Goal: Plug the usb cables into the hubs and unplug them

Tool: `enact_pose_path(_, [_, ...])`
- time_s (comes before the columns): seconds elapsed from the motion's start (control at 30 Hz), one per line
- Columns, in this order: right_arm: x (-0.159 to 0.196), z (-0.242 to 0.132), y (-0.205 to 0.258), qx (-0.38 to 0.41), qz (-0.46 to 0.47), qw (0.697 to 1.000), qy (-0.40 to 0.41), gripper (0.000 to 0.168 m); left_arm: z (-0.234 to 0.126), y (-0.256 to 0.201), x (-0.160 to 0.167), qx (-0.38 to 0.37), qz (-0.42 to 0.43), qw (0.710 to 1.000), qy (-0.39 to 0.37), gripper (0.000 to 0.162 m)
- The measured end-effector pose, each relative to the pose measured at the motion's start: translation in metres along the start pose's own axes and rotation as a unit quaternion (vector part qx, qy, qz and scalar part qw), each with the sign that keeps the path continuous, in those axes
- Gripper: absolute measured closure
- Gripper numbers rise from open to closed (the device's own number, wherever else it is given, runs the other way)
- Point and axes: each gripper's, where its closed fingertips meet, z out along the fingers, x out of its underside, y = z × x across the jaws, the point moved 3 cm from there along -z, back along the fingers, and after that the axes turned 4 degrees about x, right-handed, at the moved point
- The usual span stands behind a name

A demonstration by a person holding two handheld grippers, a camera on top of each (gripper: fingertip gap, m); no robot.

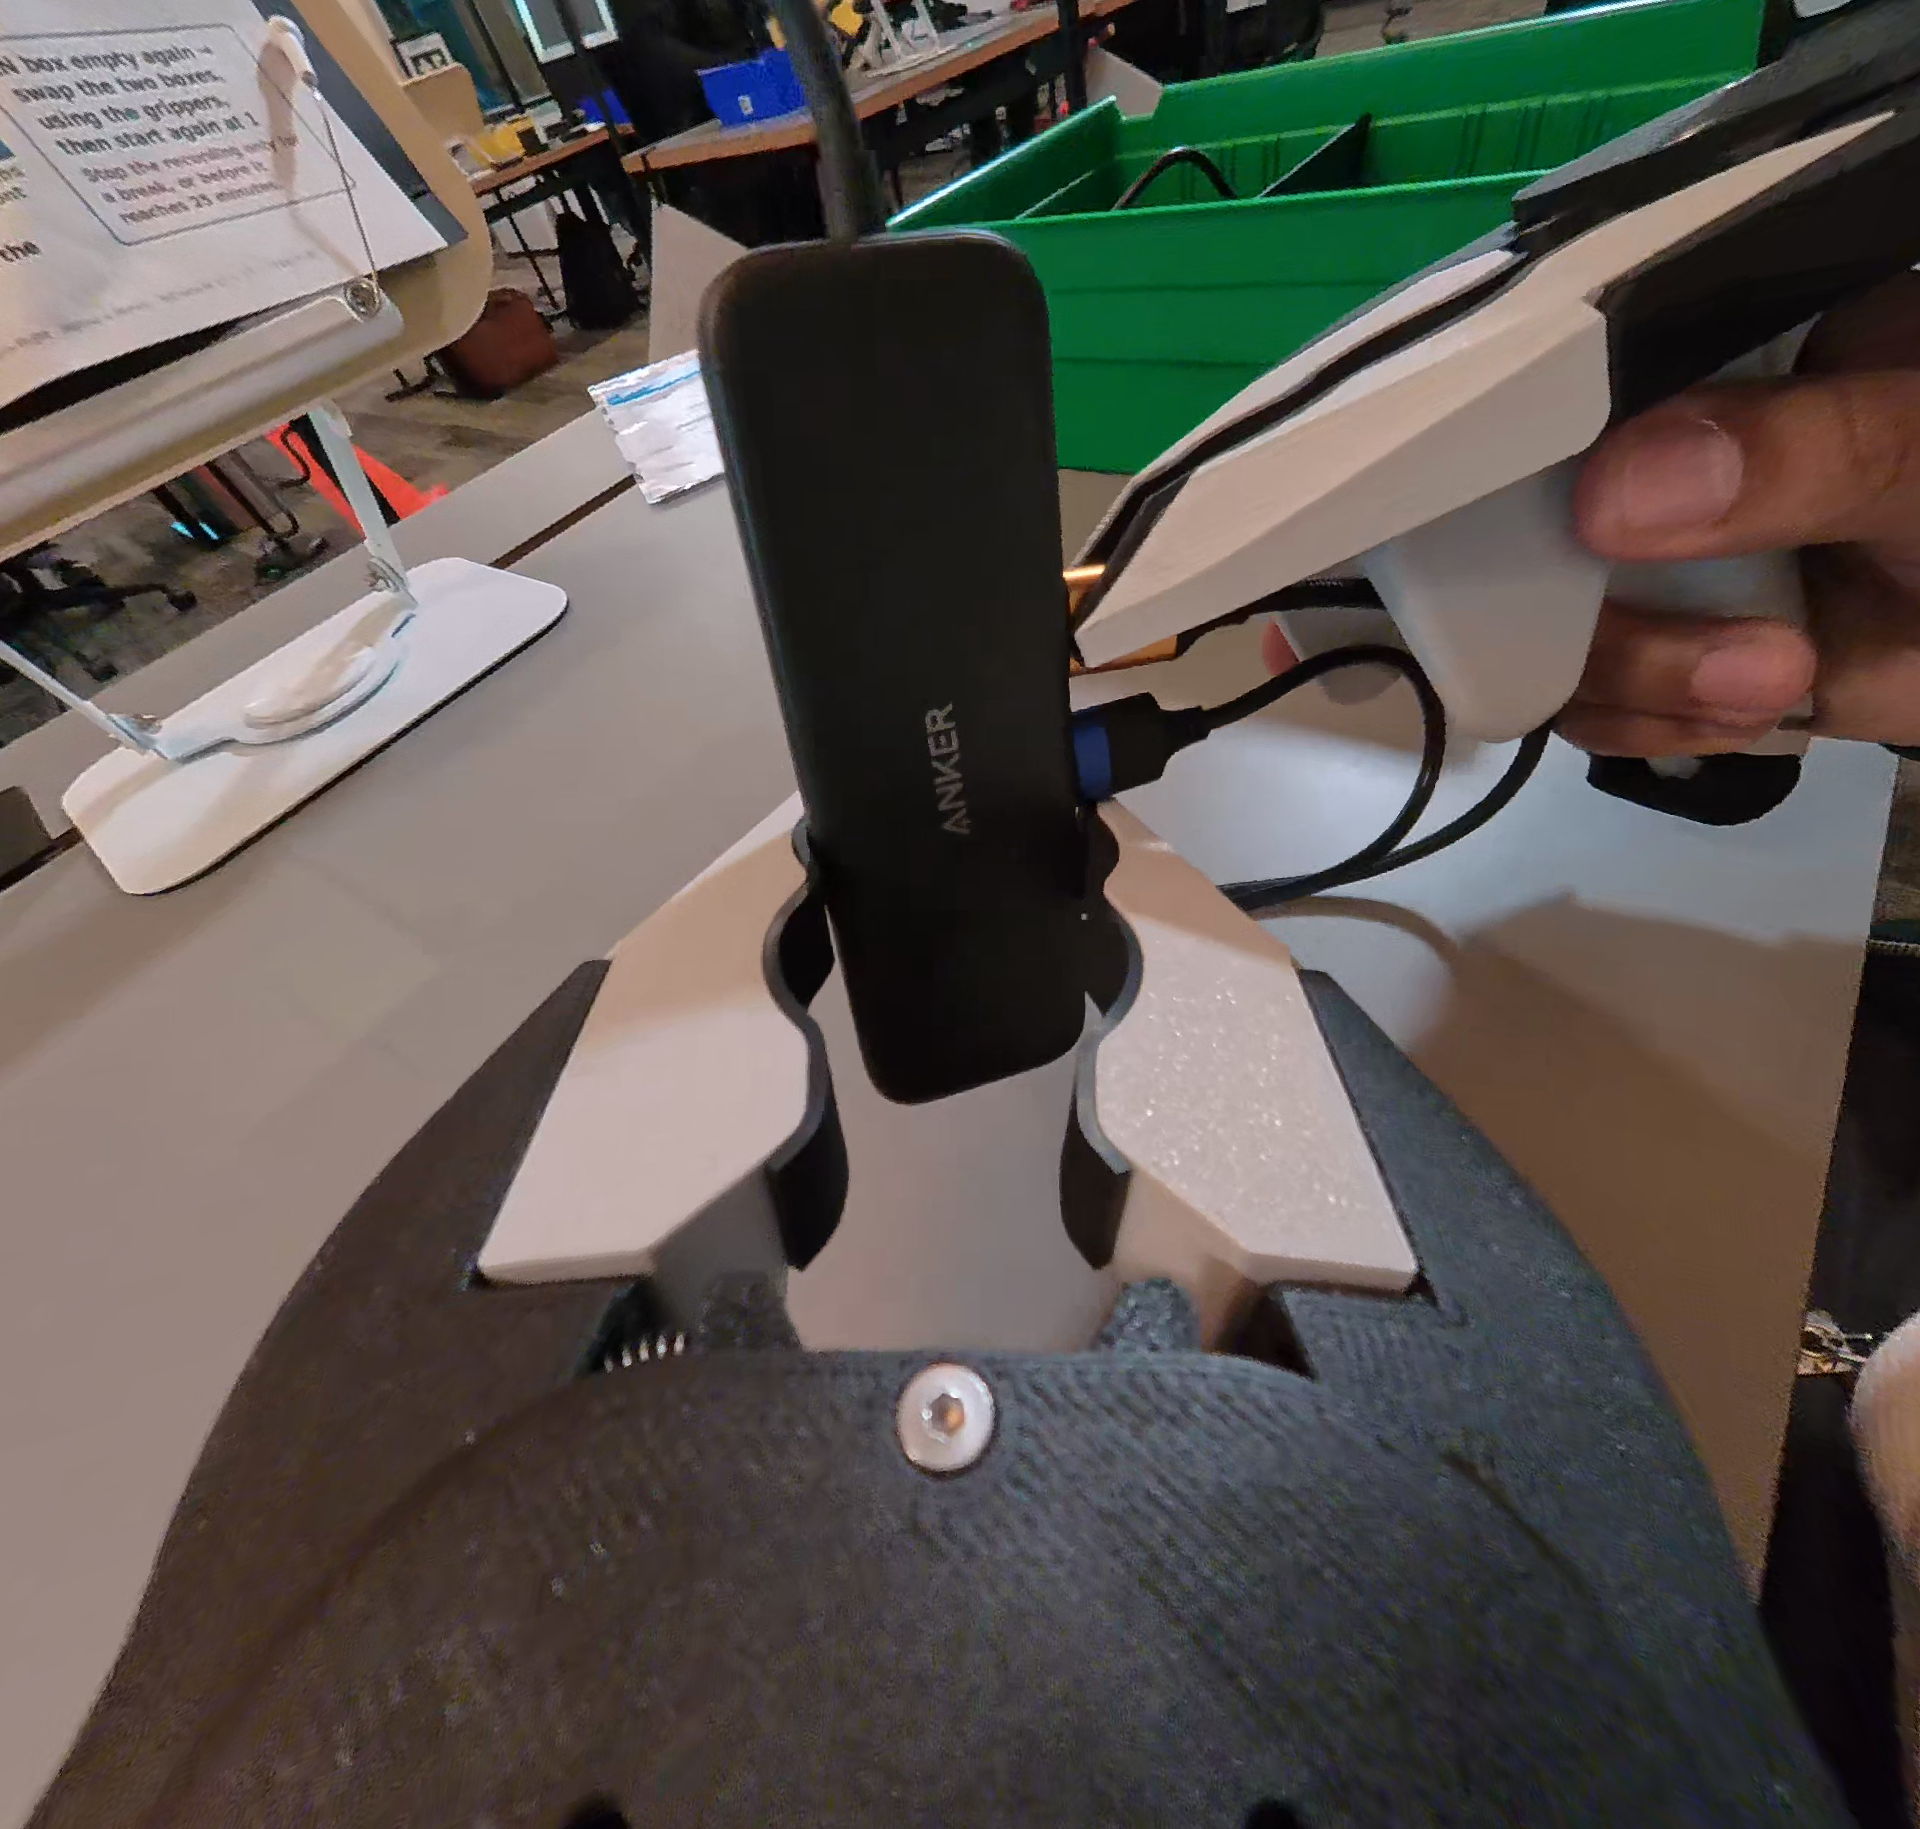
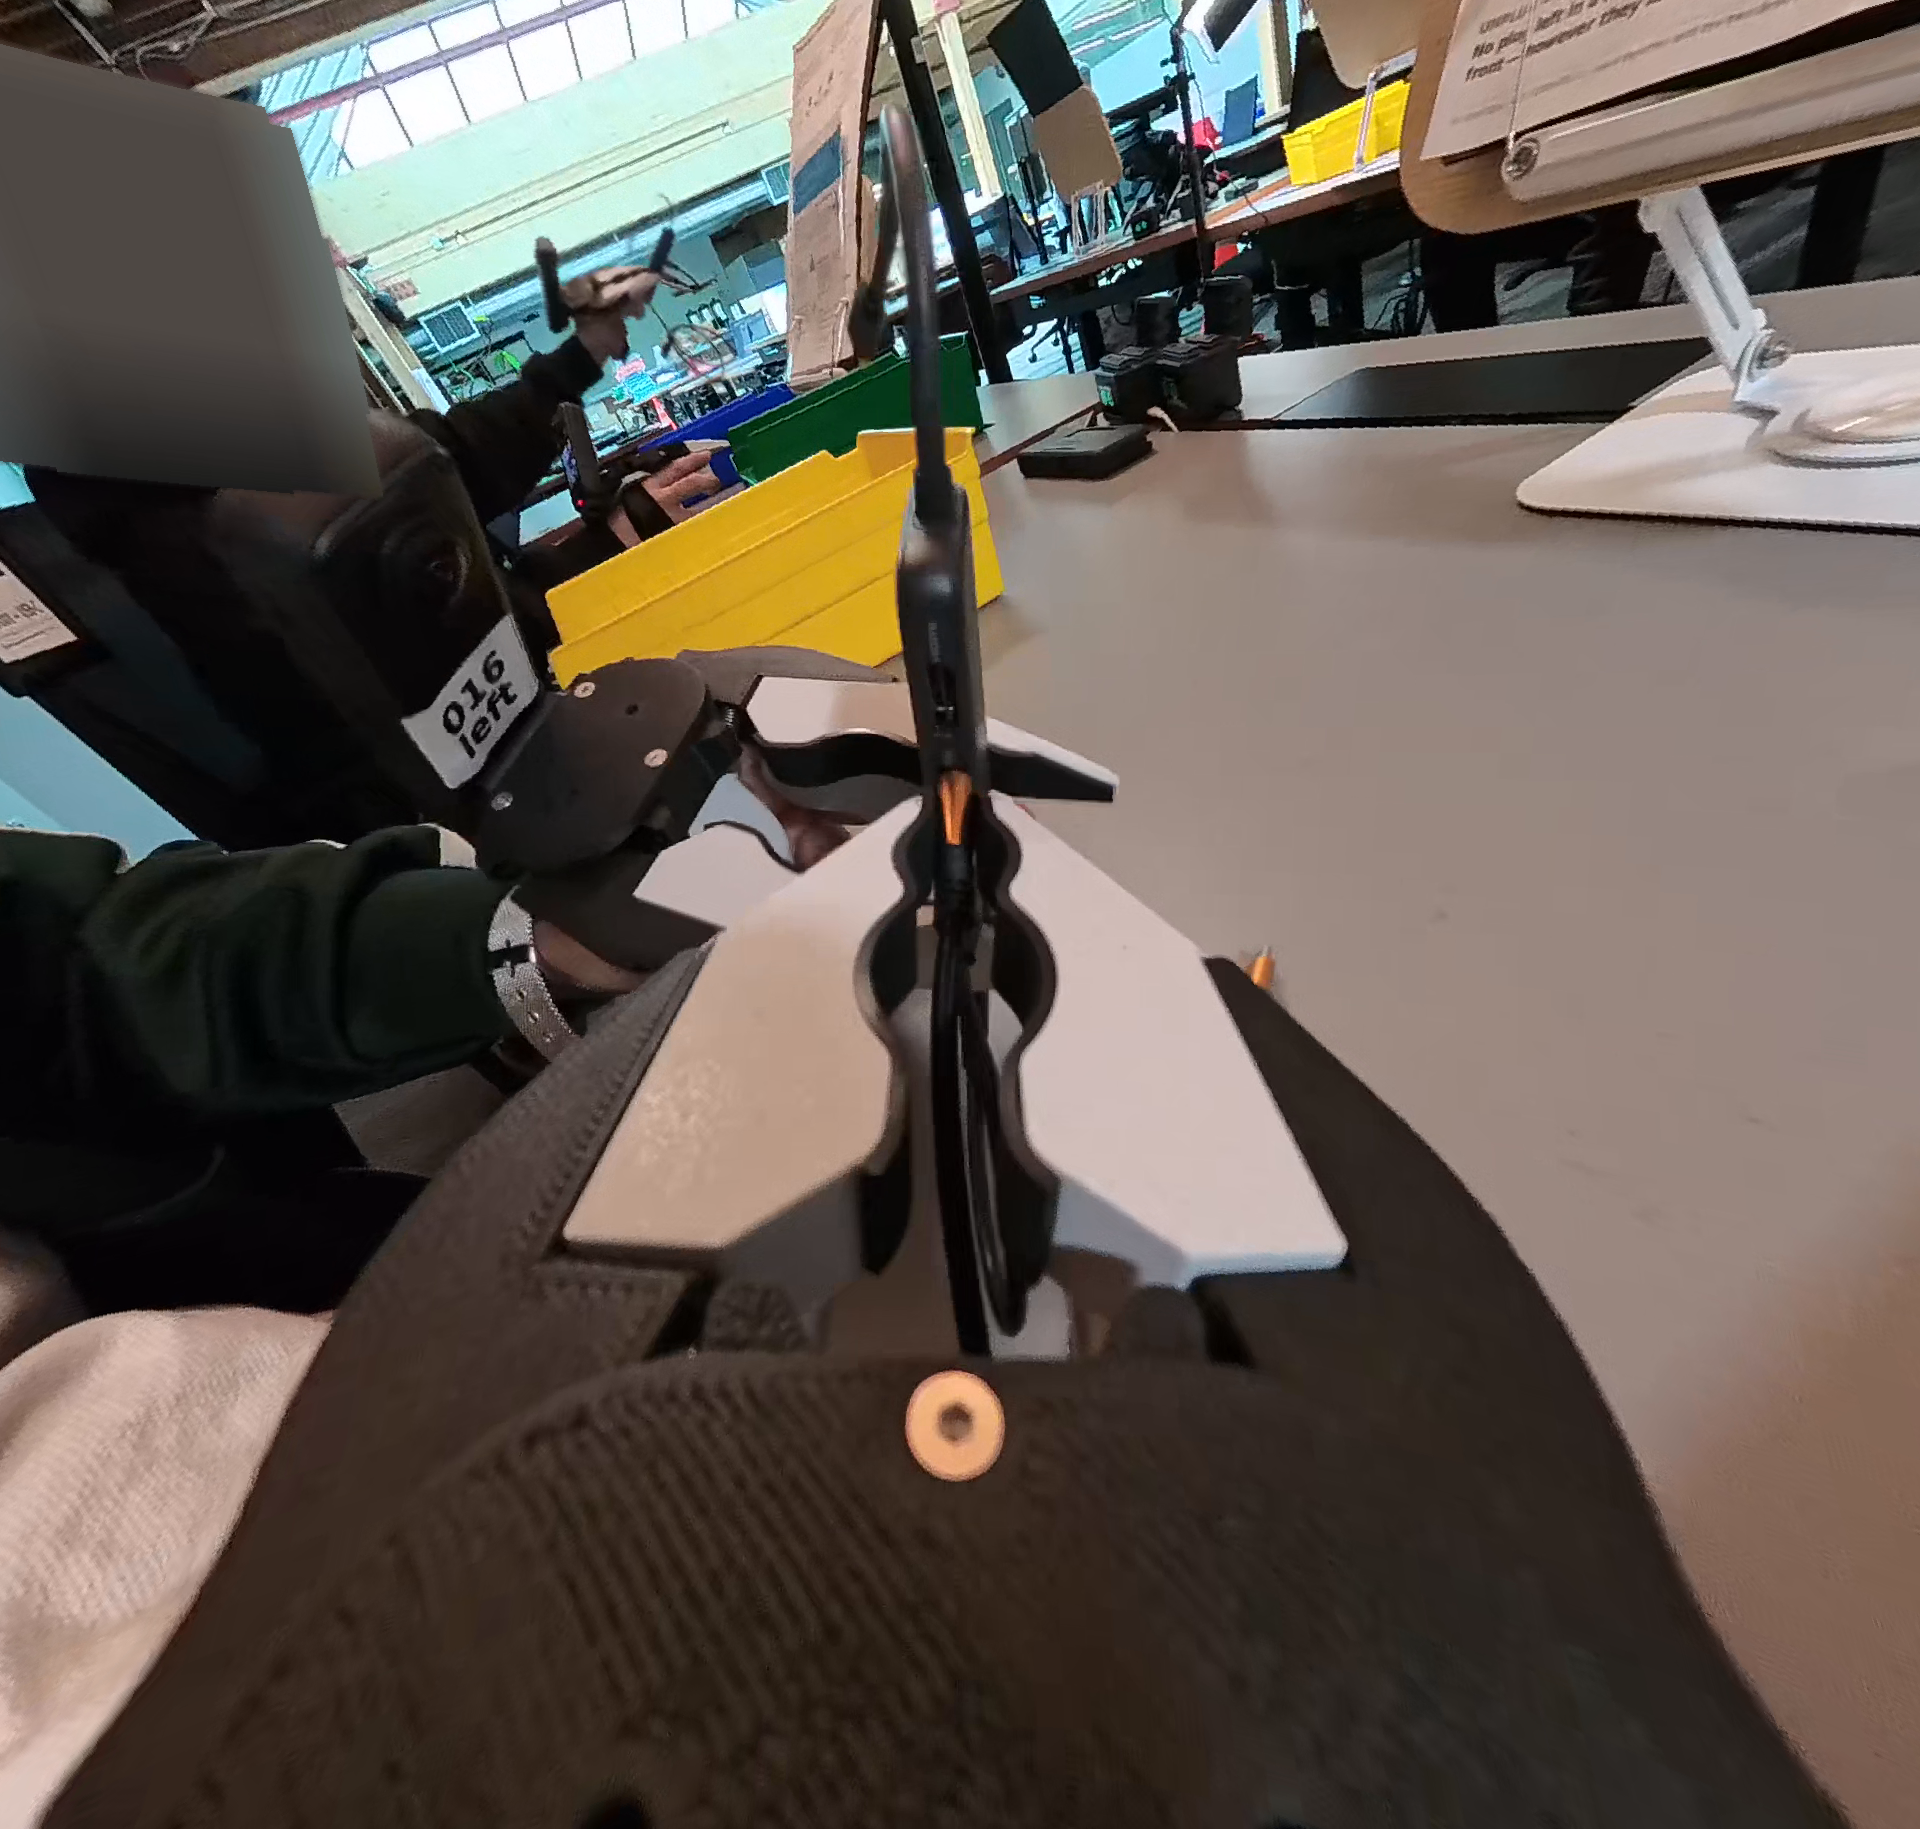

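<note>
My left tongs, white faceted fingers on ribbed black printed plastic, pinch the lower end of a slim matte-black rounded USB hub, held upright above the smooth grey bench. A blue-tipped black plug sits in its right side. My right tongs are nearly shut on an orange-collared black cable plug touching the hub's edge. Toward the bench's far edge stand a white stand base, then a green plastic bin and a yellow bin
</note>
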Motion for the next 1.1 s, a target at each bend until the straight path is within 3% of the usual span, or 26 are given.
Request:
enact_pose_path(0.13, [0.001, -0.001, -0.002, 0.008, -0.025, 1.0, 0.006, 0.161, -0.002, 0.003, -0.002, -0.014, 0.022, 1.0, 0.006, 0.119])
enact_pose_path(0.23, [0.001, -0.001, -0.002, 0.019, -0.05, 0.999, 0.01, 0.147, -0.003, 0.005, -0.002, -0.018, 0.026, 0.999, 0.01, 0.119])
enact_pose_path(0.33, [0.005, 0.001, -0.001, 0.029, -0.074, 0.997, 0.023, 0.161, -0.002, 0.004, -0.001, -0.011, 0.021, 1.0, 0.011, 0.119])
enact_pose_path(0.5, [-0.002, 0.002, 0.001, 0.038, -0.075, 0.996, 0.018, 0.162, -0.002, 0.006, -0.004, 0.022, -0.068, 0.997, 0.013, 0.119])
enact_pose_path(0.57, [-0.005, 0.0, 0.0, 0.045, -0.073, 0.996, 0.021, 0.162, -0.003, 0.016, -0.003, -0.005, -0.094, 0.995, 0.013, 0.119])
enact_pose_path(0.63, [-0.016, -0.012, -0.007, 0.059, -0.073, 0.996, -0.004, 0.162, -0.017, 0.056, 0.003, -0.049, -0.157, 0.986, -0.001, 0.119])
enact_pose_path(0.73, [-0.035, -0.03, -0.017, 0.053, -0.05, 0.996, -0.05, 0.163, -0.041, 0.09, -0.003, -0.076, -0.165, 0.983, -0.03, 0.12])
enact_pose_path(0.93, [-0.04, -0.031, -0.011, -0.004, -0.017, 0.997, -0.081, 0.163, -0.033, 0.086, 0.013, -0.088, -0.135, 0.987, -0.011, 0.12])
enact_pose_path(1.1, [-0.089, -0.059, 0.01, -0.025, -0.047, 0.984, -0.172, 0.163, -0.03, 0.085, 0.02, -0.079, -0.153, 0.985, -0.009, 0.12])
